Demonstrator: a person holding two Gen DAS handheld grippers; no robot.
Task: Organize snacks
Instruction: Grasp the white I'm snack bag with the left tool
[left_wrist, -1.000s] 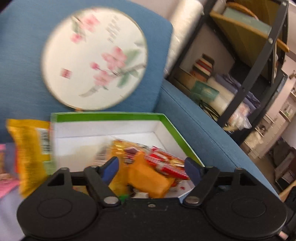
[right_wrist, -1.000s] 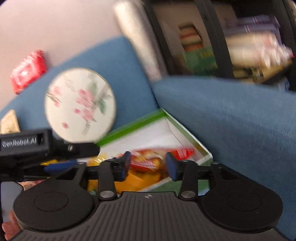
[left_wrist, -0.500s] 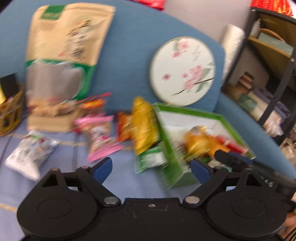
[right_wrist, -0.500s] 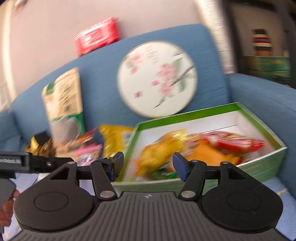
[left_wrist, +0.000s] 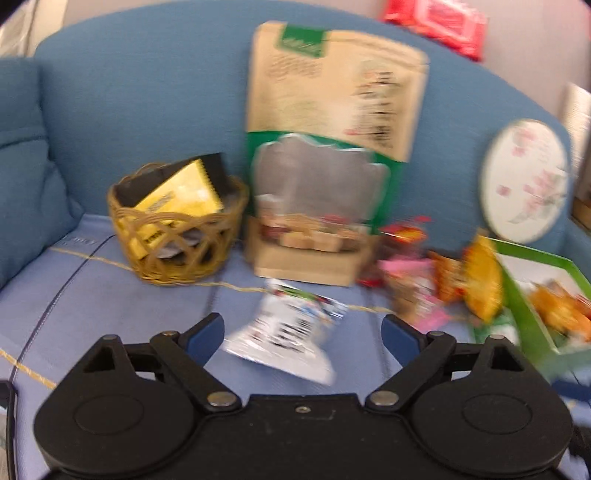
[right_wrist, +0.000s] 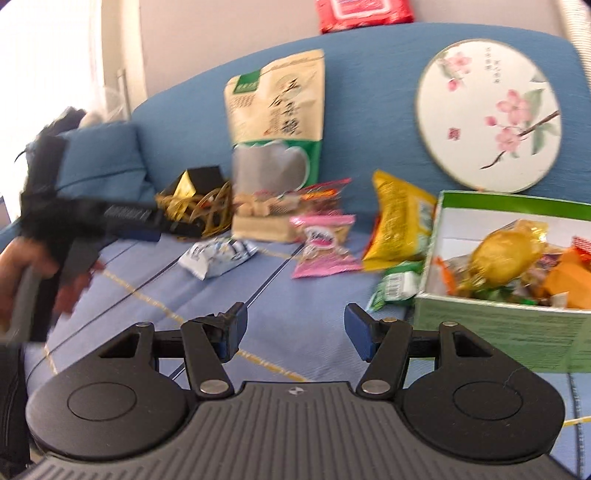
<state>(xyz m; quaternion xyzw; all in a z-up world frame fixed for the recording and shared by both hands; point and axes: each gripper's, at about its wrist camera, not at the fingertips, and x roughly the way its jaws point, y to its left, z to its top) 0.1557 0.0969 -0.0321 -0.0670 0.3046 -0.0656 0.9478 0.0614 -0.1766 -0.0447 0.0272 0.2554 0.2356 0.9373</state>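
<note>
Loose snacks lie on a blue sofa seat. My left gripper is open and empty, just short of a white snack packet, which also shows in the right wrist view. My right gripper is open and empty over bare seat. A green box at the right holds several wrapped snacks. A pink packet, a yellow bag and a small green packet lie left of the box. The left gripper shows at the left in the right wrist view.
A tall beige and green pouch leans on the sofa back. A wicker basket with a yellow and black packet stands left of it. A round floral fan leans behind the box. A red pack sits on the sofa top.
Both grippers have swung left, away from the green box. The left gripper now faces the white packet, the basket and the pouch. Both stayed open.
</note>
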